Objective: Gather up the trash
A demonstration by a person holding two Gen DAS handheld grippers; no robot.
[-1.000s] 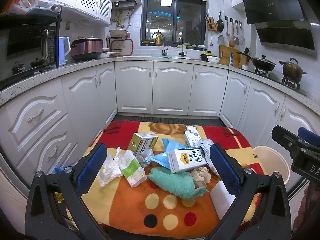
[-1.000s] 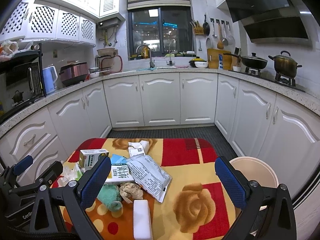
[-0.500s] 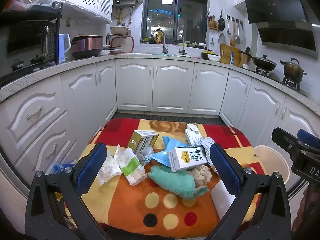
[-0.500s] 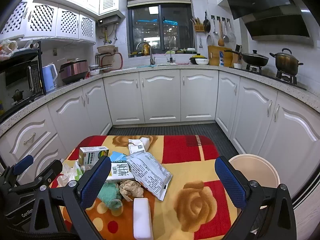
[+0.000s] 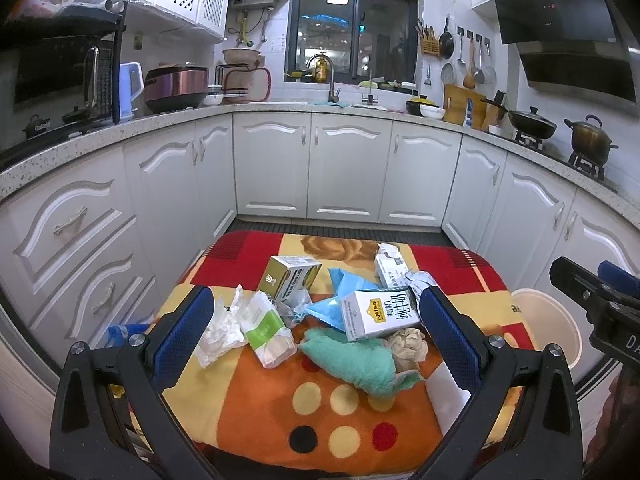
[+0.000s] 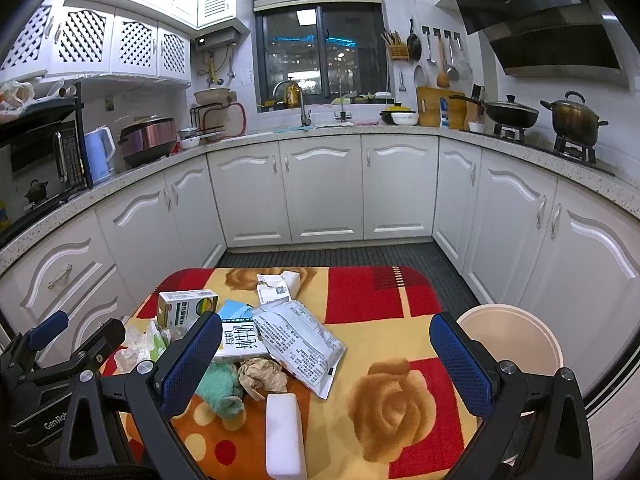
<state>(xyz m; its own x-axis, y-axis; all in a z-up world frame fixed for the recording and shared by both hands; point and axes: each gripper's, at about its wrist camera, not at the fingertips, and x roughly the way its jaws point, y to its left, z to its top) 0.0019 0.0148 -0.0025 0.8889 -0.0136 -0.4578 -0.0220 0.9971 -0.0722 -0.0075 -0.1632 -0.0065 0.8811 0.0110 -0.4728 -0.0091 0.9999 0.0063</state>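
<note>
While nothing is yet gripped, litter heaped on left half of cloth-covered table (image 6: 400, 308): milk carton (image 5: 380, 313) on top, teal rag (image 5: 352, 360) and crumpled brown paper (image 5: 408, 346) touching its near edge, blue wrapper (image 5: 340, 300) tucked under its far side. Green box (image 5: 288, 276) further back; white tissue (image 5: 218, 326) and green-and-white pack (image 5: 266, 332) at left. Printed foil bag (image 6: 300, 340) lying flat to right of carton, torn small carton (image 6: 276, 288) behind, white block (image 6: 284, 432) nearest camera.

Left gripper (image 5: 316, 344): jaws spread wide, holding nothing, poised above heap. Right gripper (image 6: 326, 364): likewise wide apart, empty, above open cloth and foil bag.

Container: round cream bin (image 6: 516, 336) standing on floor just beside table's right edge, below tabletop level. Visible part of interior appears empty; bottom not seen. Task judged at start, no item collected.

Risks noted:
- Overlapping items; closing on carton likely to catch rag or brown paper too, or drag neighbours off table edge.
- Tissue and foil bag thin and limp; jaws may close over them without purchase.
- Loose cloth may bunch into jaws if descent too low.
- Bin low and off to side; early release would drop litter on floor.
- Grippers near one another; clash possible if both reach for heap.
</note>
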